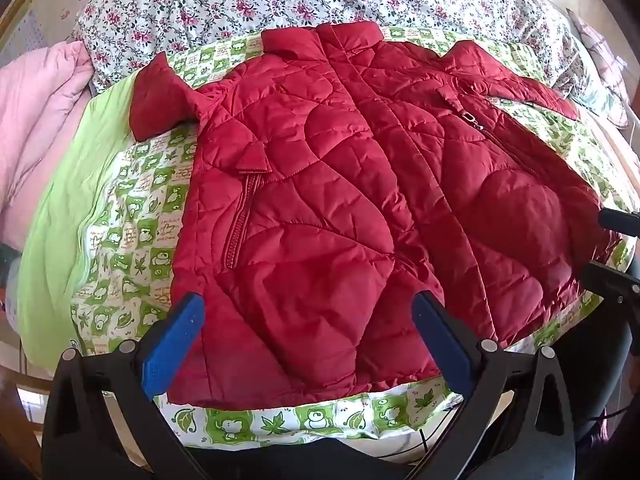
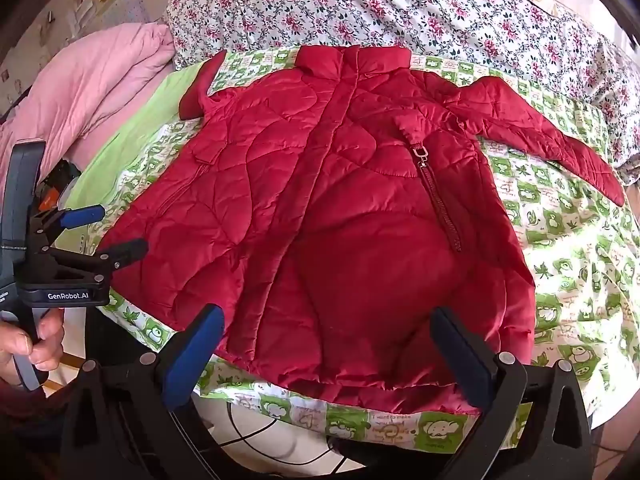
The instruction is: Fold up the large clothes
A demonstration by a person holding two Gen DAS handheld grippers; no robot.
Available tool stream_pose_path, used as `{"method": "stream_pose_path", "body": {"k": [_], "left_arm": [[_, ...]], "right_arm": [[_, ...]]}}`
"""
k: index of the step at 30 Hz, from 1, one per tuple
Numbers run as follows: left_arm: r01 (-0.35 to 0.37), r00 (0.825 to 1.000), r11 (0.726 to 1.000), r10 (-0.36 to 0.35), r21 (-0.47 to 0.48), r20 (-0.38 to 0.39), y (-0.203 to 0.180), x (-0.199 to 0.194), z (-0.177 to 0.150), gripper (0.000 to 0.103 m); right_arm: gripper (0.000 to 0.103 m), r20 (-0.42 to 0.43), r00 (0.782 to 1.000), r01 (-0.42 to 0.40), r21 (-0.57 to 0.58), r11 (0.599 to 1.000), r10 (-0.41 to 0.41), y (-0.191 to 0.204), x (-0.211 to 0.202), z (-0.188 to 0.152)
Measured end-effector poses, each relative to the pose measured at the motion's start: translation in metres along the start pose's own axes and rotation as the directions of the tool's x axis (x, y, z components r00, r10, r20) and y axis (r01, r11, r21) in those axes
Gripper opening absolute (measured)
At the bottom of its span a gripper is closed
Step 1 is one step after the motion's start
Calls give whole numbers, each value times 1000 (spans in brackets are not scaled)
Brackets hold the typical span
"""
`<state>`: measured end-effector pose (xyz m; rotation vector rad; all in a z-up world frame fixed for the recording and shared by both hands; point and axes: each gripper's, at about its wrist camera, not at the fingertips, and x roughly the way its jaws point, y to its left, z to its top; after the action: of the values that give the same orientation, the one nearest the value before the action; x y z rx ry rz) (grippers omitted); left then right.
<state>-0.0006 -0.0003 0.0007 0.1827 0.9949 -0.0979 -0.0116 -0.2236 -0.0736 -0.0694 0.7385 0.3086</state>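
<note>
A red quilted jacket (image 1: 352, 184) lies flat, front up and zipped, collar away from me, on a green-and-white patterned sheet (image 1: 132, 216). It also fills the right wrist view (image 2: 352, 208). Its left sleeve is folded short by the shoulder (image 1: 160, 96); its right sleeve stretches out to the right (image 2: 552, 136). My left gripper (image 1: 308, 340) is open and empty above the jacket's lower left hem. My right gripper (image 2: 332, 348) is open and empty above the lower right hem. The left gripper also shows at the left of the right wrist view (image 2: 108, 232), open, beside the hem.
A floral quilt (image 2: 400, 8) lies bunched behind the jacket. A pink blanket (image 2: 100, 80) and a plain green cloth (image 1: 56, 240) lie at the left. The bed's near edge (image 2: 360, 420) is just below the hem, with cables on the floor beneath.
</note>
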Motion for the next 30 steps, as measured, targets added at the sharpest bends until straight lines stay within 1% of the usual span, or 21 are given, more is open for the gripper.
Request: {"method": "stream_pose_path", "body": {"k": [8,9,15,23,30], "left_arm": [[-8,1000,1000,8,-1,2,-2,0,2,103],[-9,1000,1000,9,-1,3,-1,1,4,103],[-10,1000,1000,10,6,3,-2,0,0,103],[-2,1000,1000,2,3,0,-3,1,0,103],[-8,1000,1000,8,8,-7,-2,1,0,103]], "right_arm": [[103,1,1000,-9,0,1000,9,3,-1,0],[103,0,1000,-12,0,1000,12,-2,-2,4],[103,3,1000,-12,2,1000,12,2,-3,0],[103,3,999,-35,22,999,35,0,-5,1],[103,9,1000,-28,16,999,28,-1,-6,1]]}}
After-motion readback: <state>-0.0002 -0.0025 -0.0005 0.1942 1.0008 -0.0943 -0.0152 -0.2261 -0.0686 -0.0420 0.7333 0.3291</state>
